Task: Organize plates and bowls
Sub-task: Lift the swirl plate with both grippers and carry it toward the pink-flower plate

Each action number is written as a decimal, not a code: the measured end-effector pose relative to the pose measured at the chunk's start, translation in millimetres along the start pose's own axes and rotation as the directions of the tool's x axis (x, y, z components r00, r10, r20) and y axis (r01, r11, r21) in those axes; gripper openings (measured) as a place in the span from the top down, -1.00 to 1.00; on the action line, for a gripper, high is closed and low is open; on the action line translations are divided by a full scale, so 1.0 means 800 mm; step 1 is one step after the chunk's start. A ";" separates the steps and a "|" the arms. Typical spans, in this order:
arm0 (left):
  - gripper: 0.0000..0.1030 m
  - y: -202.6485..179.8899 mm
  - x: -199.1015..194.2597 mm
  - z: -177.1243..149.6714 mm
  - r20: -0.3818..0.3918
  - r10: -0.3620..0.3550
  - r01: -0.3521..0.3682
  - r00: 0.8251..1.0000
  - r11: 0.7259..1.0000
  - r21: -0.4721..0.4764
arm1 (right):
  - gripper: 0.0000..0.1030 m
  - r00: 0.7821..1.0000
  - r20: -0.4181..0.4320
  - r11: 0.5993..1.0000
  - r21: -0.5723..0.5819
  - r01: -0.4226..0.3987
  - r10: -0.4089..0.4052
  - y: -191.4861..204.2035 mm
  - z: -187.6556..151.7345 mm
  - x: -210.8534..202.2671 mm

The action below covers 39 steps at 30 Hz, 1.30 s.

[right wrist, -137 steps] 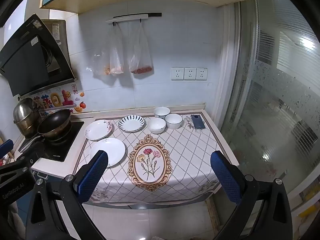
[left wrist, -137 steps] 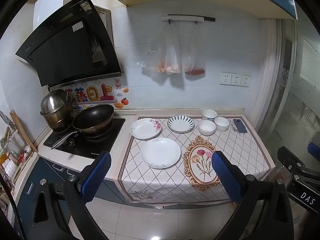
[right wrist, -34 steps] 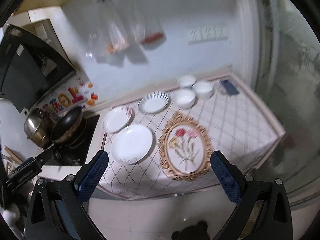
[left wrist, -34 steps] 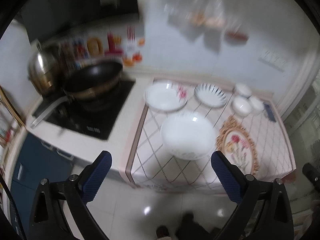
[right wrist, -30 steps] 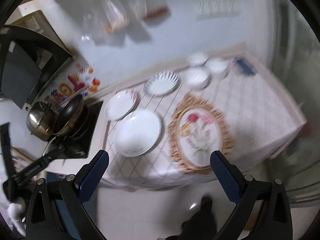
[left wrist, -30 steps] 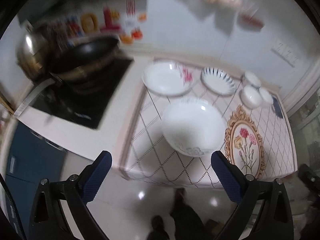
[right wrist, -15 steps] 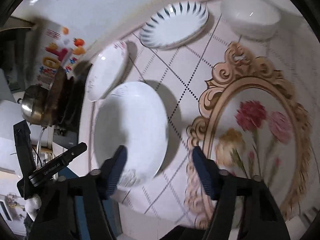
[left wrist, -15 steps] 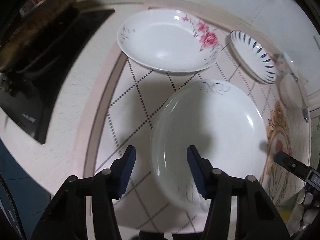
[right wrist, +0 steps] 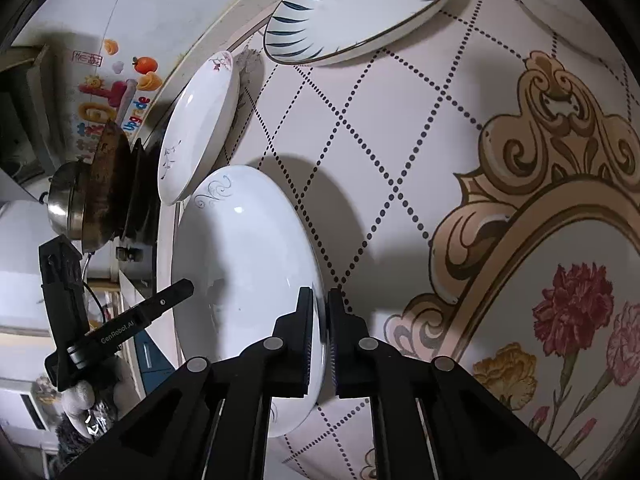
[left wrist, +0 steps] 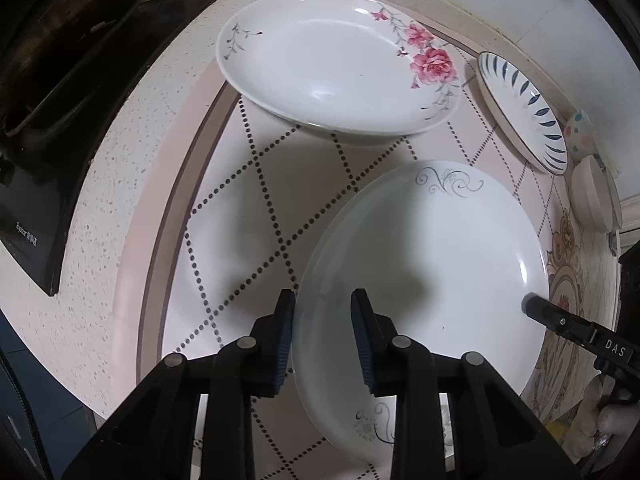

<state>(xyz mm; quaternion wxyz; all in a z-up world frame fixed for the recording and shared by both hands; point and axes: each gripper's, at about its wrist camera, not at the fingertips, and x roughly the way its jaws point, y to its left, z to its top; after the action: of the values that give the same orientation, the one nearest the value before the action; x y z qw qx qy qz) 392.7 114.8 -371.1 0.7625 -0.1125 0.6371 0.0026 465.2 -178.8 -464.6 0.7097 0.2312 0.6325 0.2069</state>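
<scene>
Now both hand-held grippers on white plate [left wrist: 432,248]

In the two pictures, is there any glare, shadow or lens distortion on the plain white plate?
Left wrist view: sharp; the white plate carries a soft shadow and a small glare at its right rim. Right wrist view: fisheye stretches the plate into a narrow oval, with a glint near its top.
</scene>
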 end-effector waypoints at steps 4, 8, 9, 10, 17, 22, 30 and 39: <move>0.50 -0.018 -0.013 -0.006 0.006 -0.013 0.013 1.000 1.000 0.023 | 0.83 1.000 0.016 1.000 0.000 0.002 -0.002 -0.006 -0.002 -0.018; 0.50 -0.046 -0.023 -0.008 0.017 -0.042 0.041 0.999 0.998 0.049 | 0.83 0.999 0.039 1.000 0.024 -0.010 0.009 -0.026 -0.004 -0.052; 0.50 -0.055 -0.025 -0.009 0.020 -0.047 0.046 0.999 0.997 0.061 | 0.83 0.999 0.048 1.000 0.025 -0.008 0.007 -0.030 -0.006 -0.060; 0.50 -0.067 -0.023 -0.008 0.023 -0.052 0.050 0.998 0.996 0.072 | 0.83 0.998 0.057 1.000 0.026 -0.007 0.005 -0.034 -0.008 -0.068; 0.50 -0.139 -0.002 -0.003 -0.001 -0.091 0.090 0.996 0.988 0.128 | 0.83 0.994 0.105 0.996 0.082 0.021 -0.030 -0.092 -0.028 -0.121; 0.50 -0.176 0.019 -0.006 -0.028 -0.080 0.084 0.996 0.980 0.178 | 0.83 0.992 0.122 0.990 0.136 0.029 -0.045 -0.131 -0.044 -0.138; 0.50 -0.193 0.030 -0.013 -0.024 -0.043 0.047 0.999 0.976 0.213 | 0.83 0.988 0.146 0.987 0.156 0.024 -0.047 -0.157 -0.051 -0.148; 0.50 -0.211 0.030 -0.020 0.008 0.008 -0.010 1.000 0.974 0.226 | 0.83 0.988 0.137 0.988 0.144 0.047 -0.067 -0.160 -0.055 -0.146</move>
<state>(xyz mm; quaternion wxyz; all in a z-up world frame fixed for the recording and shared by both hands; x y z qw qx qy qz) 406.8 -55.6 -368.4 0.7726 -0.0221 0.6311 -0.0659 408.1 -347.6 -450.2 0.7403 0.2764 0.6000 0.1247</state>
